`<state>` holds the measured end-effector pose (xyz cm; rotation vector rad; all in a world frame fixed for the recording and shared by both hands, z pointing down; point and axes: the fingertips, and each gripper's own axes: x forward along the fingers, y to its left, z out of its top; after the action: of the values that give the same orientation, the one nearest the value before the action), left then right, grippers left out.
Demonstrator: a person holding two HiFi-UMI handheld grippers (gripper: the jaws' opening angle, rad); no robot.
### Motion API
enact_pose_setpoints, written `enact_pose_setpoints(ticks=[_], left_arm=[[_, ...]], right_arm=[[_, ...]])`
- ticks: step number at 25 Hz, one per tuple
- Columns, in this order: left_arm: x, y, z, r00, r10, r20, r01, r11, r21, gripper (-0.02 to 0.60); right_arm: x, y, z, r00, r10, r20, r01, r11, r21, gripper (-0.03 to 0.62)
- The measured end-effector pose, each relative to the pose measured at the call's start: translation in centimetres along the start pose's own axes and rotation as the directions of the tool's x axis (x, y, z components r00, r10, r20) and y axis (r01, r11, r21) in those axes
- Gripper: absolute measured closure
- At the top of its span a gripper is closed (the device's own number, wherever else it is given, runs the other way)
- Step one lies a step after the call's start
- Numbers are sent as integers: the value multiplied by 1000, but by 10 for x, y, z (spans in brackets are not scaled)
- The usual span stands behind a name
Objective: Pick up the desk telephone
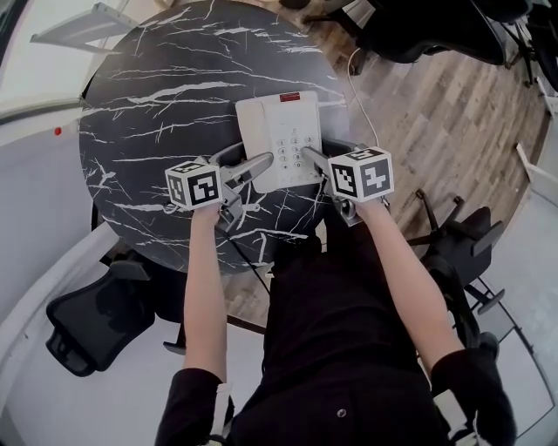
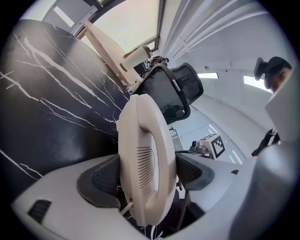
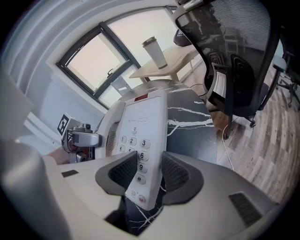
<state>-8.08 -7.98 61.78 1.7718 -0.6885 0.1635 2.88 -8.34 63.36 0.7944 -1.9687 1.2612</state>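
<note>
A white desk telephone [image 1: 277,131] with a keypad lies on the round black marble table [image 1: 157,104], near its front edge. My left gripper [image 1: 257,165] reaches in from the left, and in the left gripper view it [image 2: 147,176] is shut on the phone's handset [image 2: 145,159], a pad pressed against each side. My right gripper [image 1: 312,157] comes in from the right. In the right gripper view it [image 3: 149,172] grips the keypad edge of the telephone [image 3: 143,126] between both pads. Whether the phone has left the tabletop is not clear.
Black office chairs stand round the table: one at lower left [image 1: 96,322], one at right [image 1: 462,235], one at the far side [image 1: 418,26]. A thin cable [image 1: 353,70] runs over the wood floor. A cup [image 3: 154,51] stands on a wooden desk beyond.
</note>
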Motion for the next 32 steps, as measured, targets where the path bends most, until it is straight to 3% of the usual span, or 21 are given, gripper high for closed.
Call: enact_pose_setpoints(ticks=[12,24,32], left_arm=[[-28,-41,7,996,16,89,-17,1000,4,195],[-69,-78,19,989,40,143,-50,996,68,195],[-95,-102,34,973,32,227,-52,995,85,196]], right_arm=[[-37,28,11,999,24,32,-22,998,-59,416],[-66,70,25,996,63,70,-55,992,-114,419],[-88,97,42,991,76,107,-57,984,-167,421]])
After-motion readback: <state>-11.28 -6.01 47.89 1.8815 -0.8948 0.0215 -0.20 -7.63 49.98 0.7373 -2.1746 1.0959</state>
